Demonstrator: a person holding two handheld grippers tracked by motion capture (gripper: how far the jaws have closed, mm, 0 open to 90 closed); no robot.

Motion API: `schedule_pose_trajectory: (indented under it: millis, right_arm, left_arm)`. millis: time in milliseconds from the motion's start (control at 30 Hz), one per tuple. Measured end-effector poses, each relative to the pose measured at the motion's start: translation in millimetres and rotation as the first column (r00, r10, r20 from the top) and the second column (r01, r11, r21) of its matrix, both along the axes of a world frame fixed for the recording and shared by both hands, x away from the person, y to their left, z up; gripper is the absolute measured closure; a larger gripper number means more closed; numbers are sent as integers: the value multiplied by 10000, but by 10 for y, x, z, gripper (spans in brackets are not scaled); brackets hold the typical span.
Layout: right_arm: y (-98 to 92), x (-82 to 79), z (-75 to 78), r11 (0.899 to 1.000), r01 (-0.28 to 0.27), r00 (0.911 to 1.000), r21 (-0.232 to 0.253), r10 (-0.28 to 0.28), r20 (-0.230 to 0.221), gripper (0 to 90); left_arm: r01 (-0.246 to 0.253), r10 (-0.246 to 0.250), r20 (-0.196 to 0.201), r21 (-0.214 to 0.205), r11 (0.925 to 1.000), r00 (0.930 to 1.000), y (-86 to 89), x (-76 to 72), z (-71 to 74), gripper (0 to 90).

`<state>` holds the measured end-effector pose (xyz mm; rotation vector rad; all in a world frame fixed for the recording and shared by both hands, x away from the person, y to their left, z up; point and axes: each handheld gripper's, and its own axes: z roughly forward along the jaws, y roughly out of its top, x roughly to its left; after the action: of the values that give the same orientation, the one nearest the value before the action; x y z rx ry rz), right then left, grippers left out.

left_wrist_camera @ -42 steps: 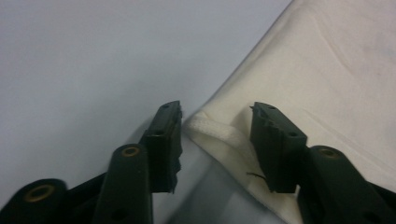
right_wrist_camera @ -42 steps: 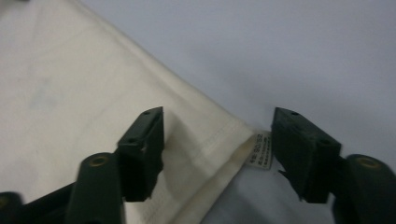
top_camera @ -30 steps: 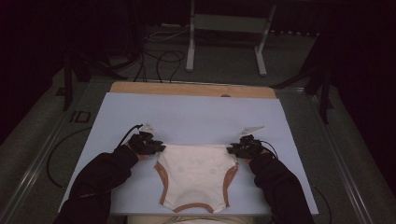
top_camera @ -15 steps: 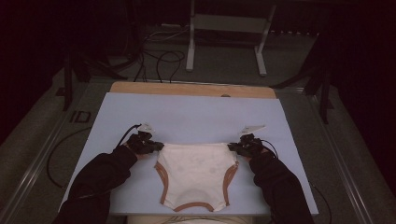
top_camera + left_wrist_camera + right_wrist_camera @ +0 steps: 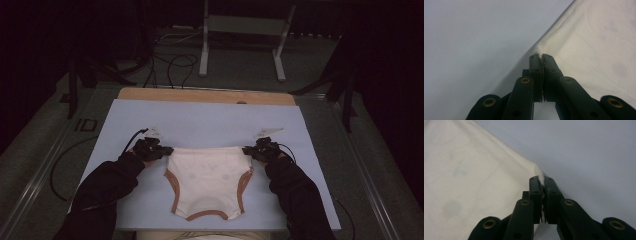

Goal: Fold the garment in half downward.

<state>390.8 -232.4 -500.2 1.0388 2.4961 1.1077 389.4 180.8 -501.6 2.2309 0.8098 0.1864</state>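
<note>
A cream baby bodysuit with brown trim lies flat on a pale blue mat, near the mat's front edge, its wide end toward the back and the brown-trimmed leg openings toward the person. The left gripper sits at the bodysuit's far-left corner and the right gripper at its far-right corner. In the last second both pairs of jaws have closed: in the left gripper view they are clamped on a tip of cream fabric, and the right gripper view shows the same pinch. With both corners now gripped, the garment looks ready to be lifted or folded toward the person
</note>
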Motion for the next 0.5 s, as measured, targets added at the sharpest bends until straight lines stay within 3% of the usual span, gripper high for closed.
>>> schedule_pose_trajectory:
  millis: [500]
  right_arm:
    - [71,193,9,9995,319,9995,2,-319,-54,865]
  left_arm:
    - [-357,354,361,65,9993,9987,25,180,35,878]
